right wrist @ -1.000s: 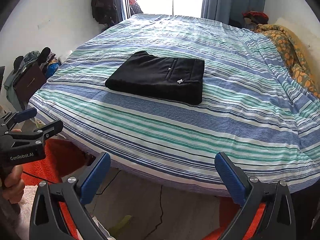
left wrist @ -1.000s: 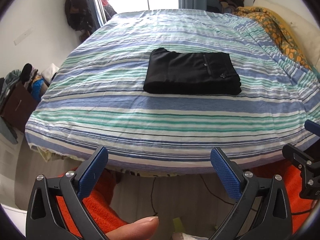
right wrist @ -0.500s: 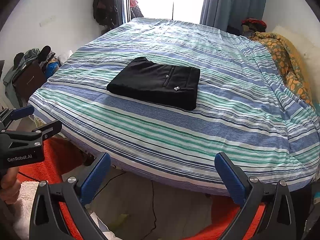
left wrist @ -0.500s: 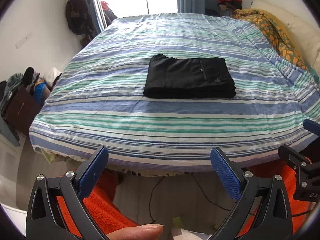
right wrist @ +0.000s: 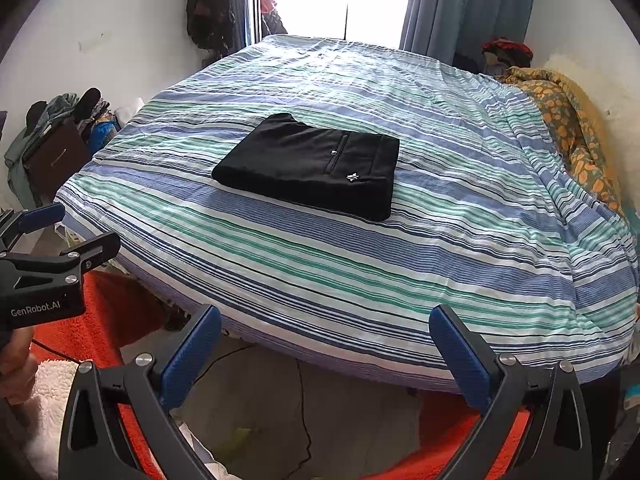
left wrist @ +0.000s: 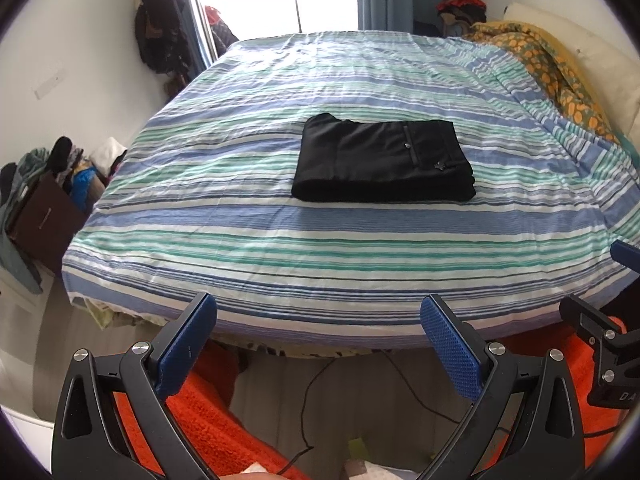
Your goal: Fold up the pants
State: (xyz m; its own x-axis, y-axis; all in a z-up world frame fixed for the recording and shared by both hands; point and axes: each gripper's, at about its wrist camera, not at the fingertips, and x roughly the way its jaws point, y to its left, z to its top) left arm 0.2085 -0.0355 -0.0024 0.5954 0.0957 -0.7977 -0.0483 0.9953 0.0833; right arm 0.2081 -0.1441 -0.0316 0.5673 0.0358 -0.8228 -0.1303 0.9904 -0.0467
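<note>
Both jaws gape wide and hold nothing: left gripper (left wrist: 318,320) and right gripper (right wrist: 325,332) hang off the bed's (left wrist: 280,264) near edge. Black pants (left wrist: 382,162) lie squarely folded mid-bed, well apart. Folding looks finished; nothing more to grasp, I judge.

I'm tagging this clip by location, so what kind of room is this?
Most likely a home bedroom: a large bed with a striped cover, folded black pants on it, curtains by a bright window, clothes heaped along the wall.
</note>
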